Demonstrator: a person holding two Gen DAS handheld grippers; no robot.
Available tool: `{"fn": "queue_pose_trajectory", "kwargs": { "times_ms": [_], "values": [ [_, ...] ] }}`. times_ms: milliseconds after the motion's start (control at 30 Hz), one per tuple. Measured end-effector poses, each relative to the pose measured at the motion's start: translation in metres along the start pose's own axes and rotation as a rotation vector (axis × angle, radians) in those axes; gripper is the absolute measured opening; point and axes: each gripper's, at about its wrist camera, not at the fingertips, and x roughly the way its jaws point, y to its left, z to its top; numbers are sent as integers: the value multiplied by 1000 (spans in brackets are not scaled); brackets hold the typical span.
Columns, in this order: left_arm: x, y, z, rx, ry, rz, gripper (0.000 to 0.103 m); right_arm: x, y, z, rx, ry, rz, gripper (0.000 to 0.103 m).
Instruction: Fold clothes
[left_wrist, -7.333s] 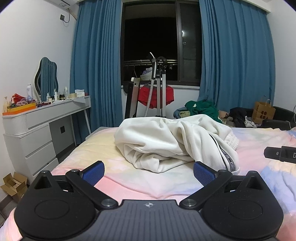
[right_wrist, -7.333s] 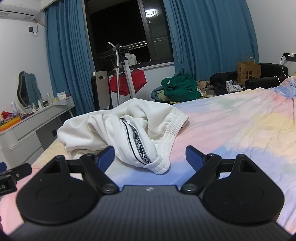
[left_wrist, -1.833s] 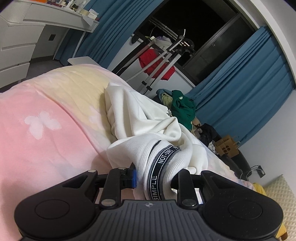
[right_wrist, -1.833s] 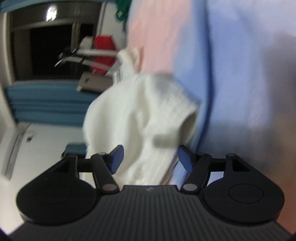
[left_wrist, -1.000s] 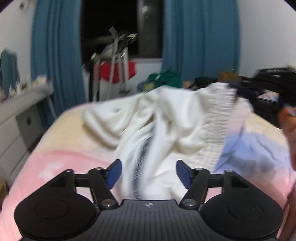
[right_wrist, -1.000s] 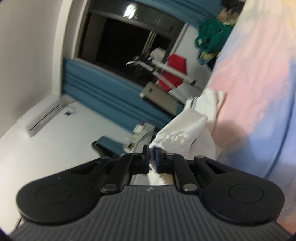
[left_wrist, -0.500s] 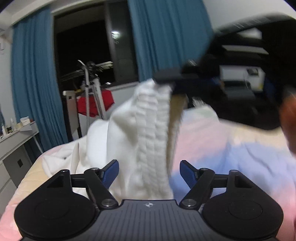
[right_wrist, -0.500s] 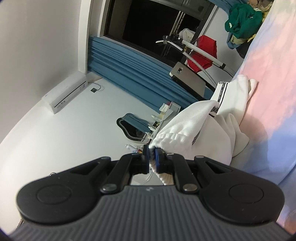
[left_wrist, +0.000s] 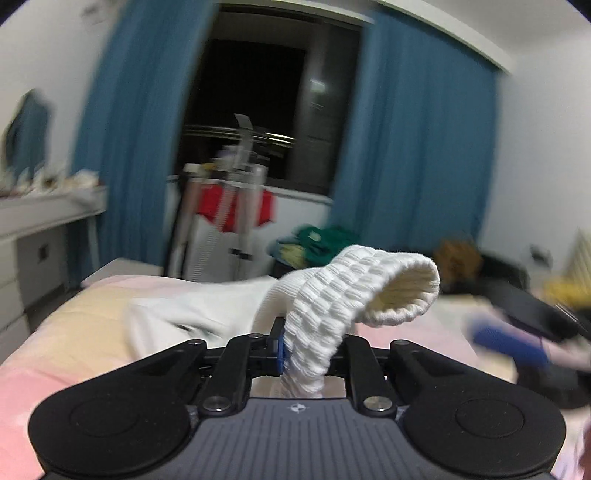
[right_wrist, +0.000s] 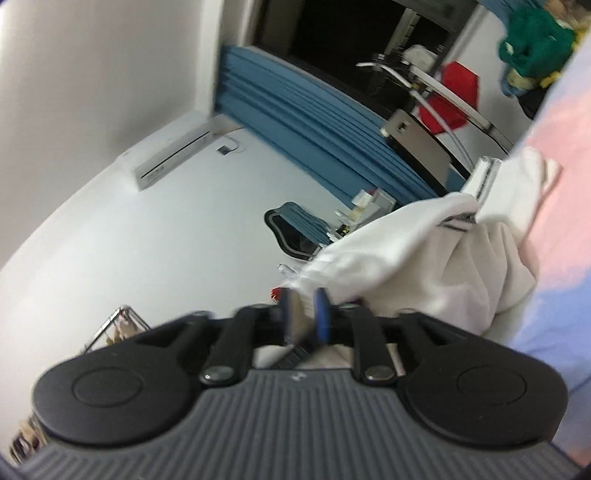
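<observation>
The left gripper has just clamped down, jaws squeezed tight on the ribbed cuff of the white garment, and the cuff loops up and over like a stiff little arch. The rest of that garment trails back onto the pastel bed, bunched and nowhere near flat.

Over on the other side, the right gripper has just been letting go: its jaws stand a little apart, with white cloth right at the tips, though the picture is too smeared to say whether any of it is pinched.

Here's the worry. Only one firm hold is certain now, and it sits on a narrow band of ribbing; a quick pull could slide the cuff out, or drag the whole heap sideways across the bed. If the right jaws snag a loose fold while backing away, the garment twists further. And everything is blurred, so this is moving fast.
</observation>
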Motion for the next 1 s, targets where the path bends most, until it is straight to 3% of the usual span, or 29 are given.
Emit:
{"fn": "queue_pose_trajectory", "kwargs": {
  "times_ms": [33, 133, 300, 467, 567, 700, 900, 967, 1000],
  "values": [
    [-3, 18, 10, -35, -9, 27, 14, -1, 1, -1, 0, -5, 15, 52],
    [-15, 72, 40, -132, -38, 121, 14, -2, -1, -1, 19, -12, 33, 52],
    [-17, 158, 82, -183, -74, 305, 14, -1, -15, -3, 63, -27, -82, 52],
    [10, 227, 93, -178, -34, 525, 14, -1, -33, -5, 122, -54, -196, 52],
    [32, 264, 77, -135, 52, 626, 14, 0, -38, -6, 120, -61, -246, 52],
    [74, 292, 50, -126, 197, 637, 15, 5, -43, -9, 105, -58, -309, 52],
    [70, 306, 25, -193, 206, 597, 21, 14, -52, -9, 81, -37, -386, 52],
    [54, 310, 21, -206, 189, 597, 29, 16, -52, -10, 69, -31, -400, 52],
    [46, 312, 20, -208, 178, 603, 42, 16, -51, -10, 60, -29, -407, 52]
  ]
}}
